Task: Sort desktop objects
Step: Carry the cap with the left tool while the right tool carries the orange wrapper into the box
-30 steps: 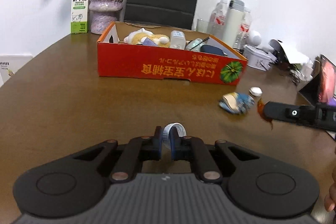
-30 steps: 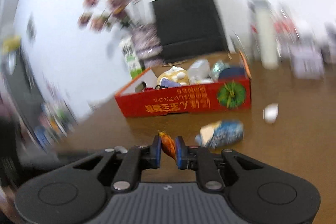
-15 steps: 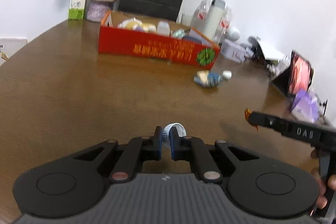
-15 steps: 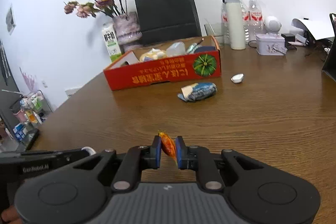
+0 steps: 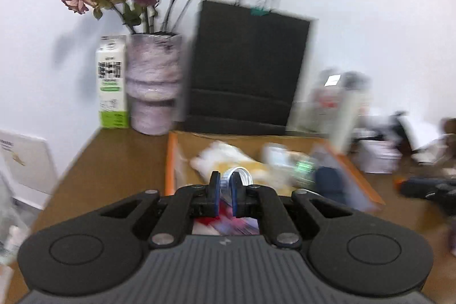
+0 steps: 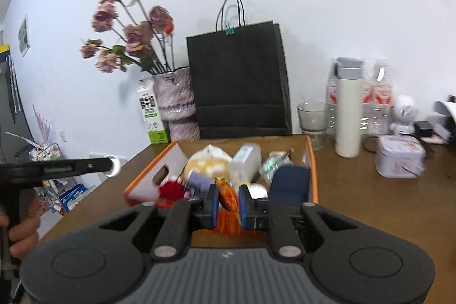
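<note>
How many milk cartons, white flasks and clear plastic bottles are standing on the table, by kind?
Milk carton: 1
White flask: 1
Clear plastic bottles: 2
Total: 4

Left wrist view: box (image 5: pixel 356 175) contents smeared by blur, unidentifiable. Bottles (image 5: pixel 342 110) at right blurred. Right wrist view: hand (image 6: pixel 20 232) cut by left edge.

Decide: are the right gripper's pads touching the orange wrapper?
Touching. The right wrist view shows the right gripper with both blue pads pressed against the orange wrapper, no gap.
</note>
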Demonstrator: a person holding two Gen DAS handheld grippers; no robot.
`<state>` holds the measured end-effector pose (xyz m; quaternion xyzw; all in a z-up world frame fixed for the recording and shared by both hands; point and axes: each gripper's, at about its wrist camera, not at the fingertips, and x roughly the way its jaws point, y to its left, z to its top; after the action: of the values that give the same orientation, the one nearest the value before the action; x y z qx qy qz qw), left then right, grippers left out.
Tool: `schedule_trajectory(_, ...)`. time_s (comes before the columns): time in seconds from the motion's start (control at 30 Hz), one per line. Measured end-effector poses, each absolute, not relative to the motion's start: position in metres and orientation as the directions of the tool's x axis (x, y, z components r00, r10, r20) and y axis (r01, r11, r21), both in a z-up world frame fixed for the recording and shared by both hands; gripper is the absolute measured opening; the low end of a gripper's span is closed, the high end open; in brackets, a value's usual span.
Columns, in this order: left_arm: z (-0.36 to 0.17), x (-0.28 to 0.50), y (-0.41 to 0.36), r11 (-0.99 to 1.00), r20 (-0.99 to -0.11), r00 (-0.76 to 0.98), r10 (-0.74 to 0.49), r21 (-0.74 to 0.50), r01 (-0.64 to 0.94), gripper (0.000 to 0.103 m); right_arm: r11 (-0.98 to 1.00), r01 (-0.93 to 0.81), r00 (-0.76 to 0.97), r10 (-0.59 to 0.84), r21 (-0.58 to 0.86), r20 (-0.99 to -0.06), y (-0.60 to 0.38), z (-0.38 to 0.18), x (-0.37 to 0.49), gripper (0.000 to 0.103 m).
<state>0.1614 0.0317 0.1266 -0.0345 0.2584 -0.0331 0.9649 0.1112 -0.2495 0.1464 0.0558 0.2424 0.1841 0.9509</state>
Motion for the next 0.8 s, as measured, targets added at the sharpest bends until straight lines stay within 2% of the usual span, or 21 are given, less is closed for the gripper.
schedule_trajectory(0.13,0.096,0.247,0.031,0.999,-0.577,0.816,0.008,0.036,0.015,0.008,0.92,-0.282,0.783,0.385,0.273,-0.489,-0.249,0.138,0.206,0.013)
schedule_trajectory(0.23,0.068,0.29,0.036,0.998,-0.642,0.766,0.047,0.06,-0.011,0.008,0.933,-0.225,0.77,0.347,0.282,-0.535,-0.246,0.127,0.268,0.013)
schedule_trajectory(0.4,0.05,0.313,0.039,0.997,-0.671,0.739,0.055,0.078,-0.004,0.009,0.92,-0.151,0.706,0.357,0.363,-0.612,-0.236,0.089,0.351,0.013)
schedule_trajectory(0.43,0.05,0.314,0.039,0.997,-0.674,0.737,0.048,0.076,0.005,0.011,0.92,-0.136,0.688,0.355,0.368,-0.633,-0.233,0.08,0.361,0.016)
schedule_trajectory(0.47,0.05,0.313,0.039,0.997,-0.667,0.743,0.049,0.08,0.006,0.019,0.915,-0.128,0.668,0.365,0.383,-0.648,-0.23,0.071,0.368,0.018)
schedule_trajectory(0.53,0.05,0.315,0.037,0.994,-0.658,0.751,0.055,0.11,0.024,0.037,0.909,-0.092,0.643,0.366,0.407,-0.672,-0.228,0.057,0.373,0.033)
schedule_trajectory(0.57,0.05,0.314,0.037,0.994,-0.663,0.747,0.039,0.103,0.039,0.041,0.907,-0.085,0.644,0.366,0.412,-0.672,-0.228,0.056,0.372,0.034)
schedule_trajectory(0.63,0.055,0.301,0.036,0.995,-0.651,0.758,0.043,0.094,0.024,0.042,0.891,-0.092,0.66,0.389,0.445,-0.642,-0.234,0.061,0.363,0.048)
schedule_trajectory(0.7,0.065,0.276,0.035,0.998,-0.618,0.785,0.048,0.053,-0.02,0.052,0.897,-0.089,0.679,0.373,0.434,-0.632,-0.238,0.072,0.349,0.058)
schedule_trajectory(0.77,0.074,0.245,0.033,0.999,-0.587,0.809,0.027,-0.013,-0.042,0.073,0.919,-0.111,0.707,0.34,0.377,-0.62,-0.239,0.086,0.32,0.059)
schedule_trajectory(0.8,0.078,0.225,0.031,0.998,-0.567,0.823,0.01,-0.045,-0.043,0.074,0.931,-0.137,0.719,0.328,0.337,-0.612,-0.238,0.091,0.299,0.063)
